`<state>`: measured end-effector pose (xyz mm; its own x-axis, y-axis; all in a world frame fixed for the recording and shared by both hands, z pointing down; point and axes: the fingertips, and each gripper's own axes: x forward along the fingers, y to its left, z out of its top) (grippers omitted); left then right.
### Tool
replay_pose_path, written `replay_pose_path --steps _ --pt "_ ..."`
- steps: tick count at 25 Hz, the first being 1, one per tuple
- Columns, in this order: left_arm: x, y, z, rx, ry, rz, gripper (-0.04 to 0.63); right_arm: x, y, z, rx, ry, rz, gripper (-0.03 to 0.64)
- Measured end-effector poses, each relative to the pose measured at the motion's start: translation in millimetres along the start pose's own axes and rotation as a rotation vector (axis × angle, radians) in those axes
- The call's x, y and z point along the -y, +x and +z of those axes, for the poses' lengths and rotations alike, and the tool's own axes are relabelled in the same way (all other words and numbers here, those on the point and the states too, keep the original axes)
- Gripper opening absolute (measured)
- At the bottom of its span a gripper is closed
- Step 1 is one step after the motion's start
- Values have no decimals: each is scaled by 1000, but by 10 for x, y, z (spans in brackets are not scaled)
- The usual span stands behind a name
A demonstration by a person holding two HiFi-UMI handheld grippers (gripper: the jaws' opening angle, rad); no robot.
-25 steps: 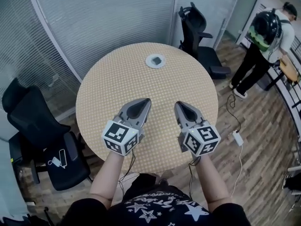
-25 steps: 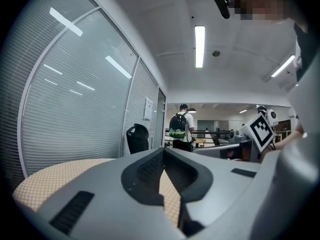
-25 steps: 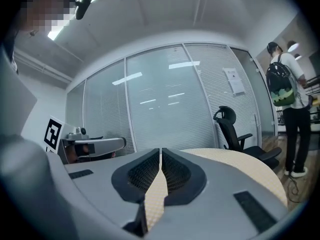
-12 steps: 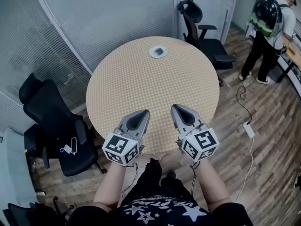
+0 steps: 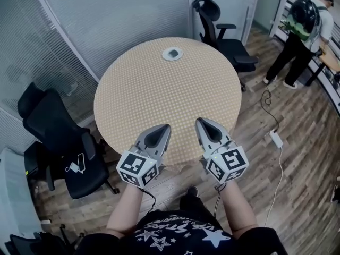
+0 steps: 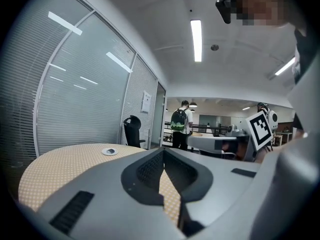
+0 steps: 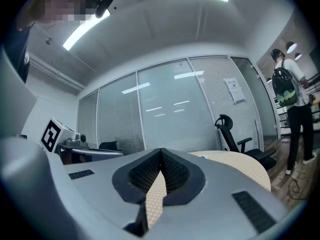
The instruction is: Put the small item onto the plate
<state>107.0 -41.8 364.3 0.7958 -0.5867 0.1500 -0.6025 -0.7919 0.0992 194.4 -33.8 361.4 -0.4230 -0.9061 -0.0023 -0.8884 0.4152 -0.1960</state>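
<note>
Our left tongs (image 5: 165, 126) and right tongs (image 5: 200, 120) are pressed together, empty, over the bench's (image 5: 159, 94) near edge. The small item (image 5: 173, 52) lies on the plate (image 5: 165, 54) at the far side; we judge it best not to disturb it
</note>
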Motion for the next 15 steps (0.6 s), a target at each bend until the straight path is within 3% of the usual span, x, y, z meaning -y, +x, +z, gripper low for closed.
replay_pose_path --steps 15 --pt "-214 -1504 -57 49 16 -84 8 -1578 -167 -105 12 -75 -75 26"
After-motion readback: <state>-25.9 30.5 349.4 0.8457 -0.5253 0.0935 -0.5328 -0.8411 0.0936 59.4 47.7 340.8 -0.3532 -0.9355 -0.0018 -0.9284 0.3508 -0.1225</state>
